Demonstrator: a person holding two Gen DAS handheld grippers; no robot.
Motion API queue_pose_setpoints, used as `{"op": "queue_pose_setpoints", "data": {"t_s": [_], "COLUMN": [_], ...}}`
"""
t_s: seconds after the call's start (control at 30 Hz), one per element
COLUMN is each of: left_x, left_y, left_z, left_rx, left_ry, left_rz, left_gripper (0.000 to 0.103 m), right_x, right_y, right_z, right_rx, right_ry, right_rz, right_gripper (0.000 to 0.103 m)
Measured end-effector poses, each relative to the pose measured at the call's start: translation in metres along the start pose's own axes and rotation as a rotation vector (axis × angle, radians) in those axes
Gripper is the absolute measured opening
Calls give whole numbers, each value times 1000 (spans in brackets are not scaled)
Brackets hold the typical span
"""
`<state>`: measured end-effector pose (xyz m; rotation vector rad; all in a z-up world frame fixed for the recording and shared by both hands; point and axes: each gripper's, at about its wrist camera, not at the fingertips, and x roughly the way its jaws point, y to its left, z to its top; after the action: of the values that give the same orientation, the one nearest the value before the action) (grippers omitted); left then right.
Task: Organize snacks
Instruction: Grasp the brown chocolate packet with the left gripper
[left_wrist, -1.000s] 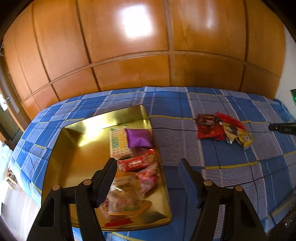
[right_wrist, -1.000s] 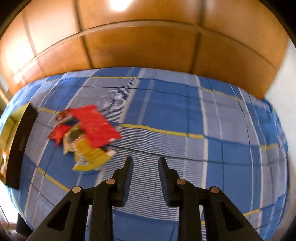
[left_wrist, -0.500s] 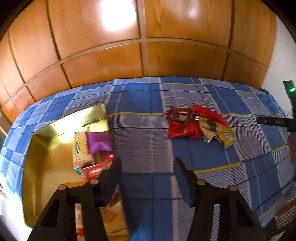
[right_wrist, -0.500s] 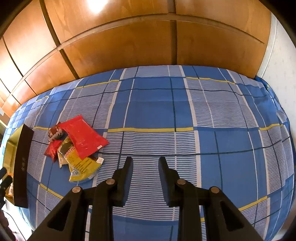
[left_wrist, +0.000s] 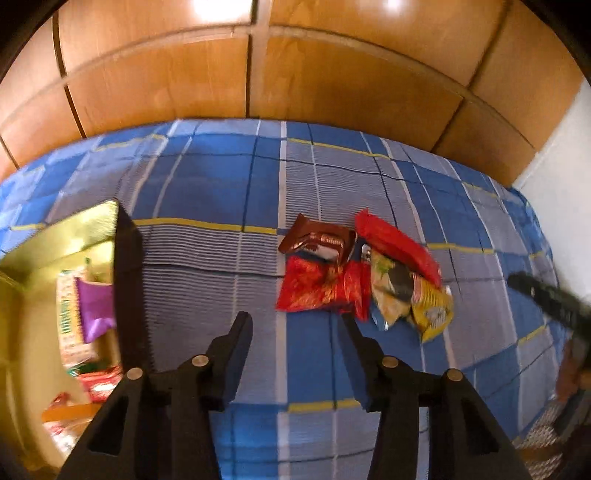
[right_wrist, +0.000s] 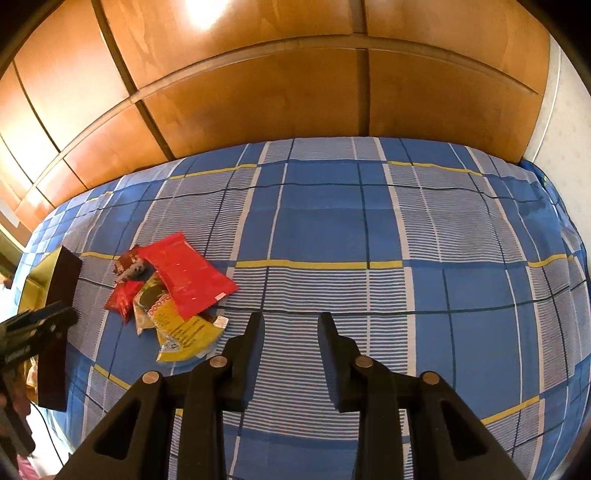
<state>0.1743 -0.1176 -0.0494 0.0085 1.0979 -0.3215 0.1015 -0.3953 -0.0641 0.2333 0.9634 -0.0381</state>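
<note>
The blue checked cloth (left_wrist: 229, 192) covers the whole surface. On its left side stands the gold tray (left_wrist: 55, 236), which already holds several snacks, among them a purple pack (left_wrist: 94, 308). So I judge the task as partly done. Near the middle of the cloth a pile (left_wrist: 364, 273) of about 4 packets is left: a red one, a brown one, a flat red one, a yellow one. The left gripper (left_wrist: 295, 325) is empty, jaws wide apart, just before the pile. The right gripper (right_wrist: 291, 332) is also empty, its jaws parted, beside the pile.
</note>
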Motion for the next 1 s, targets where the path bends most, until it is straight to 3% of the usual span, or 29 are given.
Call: {"op": "queue_pose_setpoints", "data": {"t_s": [0.07, 0.13, 0.3, 0.53, 0.83, 0.97, 1.0], "left_x": [6, 12, 32, 67, 94, 88, 87], "left_y": [-2, -10, -36, -51, -47, -44, -43], "left_z": [9, 19, 37, 46, 63, 69, 71], "left_rx": [6, 75, 335, 603, 588, 591, 587], "left_ry": [9, 6, -17, 22, 121, 94, 91], "left_rz": [-13, 26, 122, 136, -11, -14, -21], "left_gripper": [48, 48, 52, 54, 54, 55, 60], "right_x": [0, -1, -4, -6, -7, -6, -5], "right_y": [1, 2, 2, 2, -1, 0, 0], "right_z": [1, 1, 2, 5, 6, 5, 5], "right_rx": [-4, -4, -5, 4, 25, 16, 16], "right_ry": [-1, -3, -13, -21, -21, -14, -12], "right_rz": [7, 11, 24, 42, 54, 55, 55], "right_gripper": [30, 30, 30, 31, 31, 31, 31]}}
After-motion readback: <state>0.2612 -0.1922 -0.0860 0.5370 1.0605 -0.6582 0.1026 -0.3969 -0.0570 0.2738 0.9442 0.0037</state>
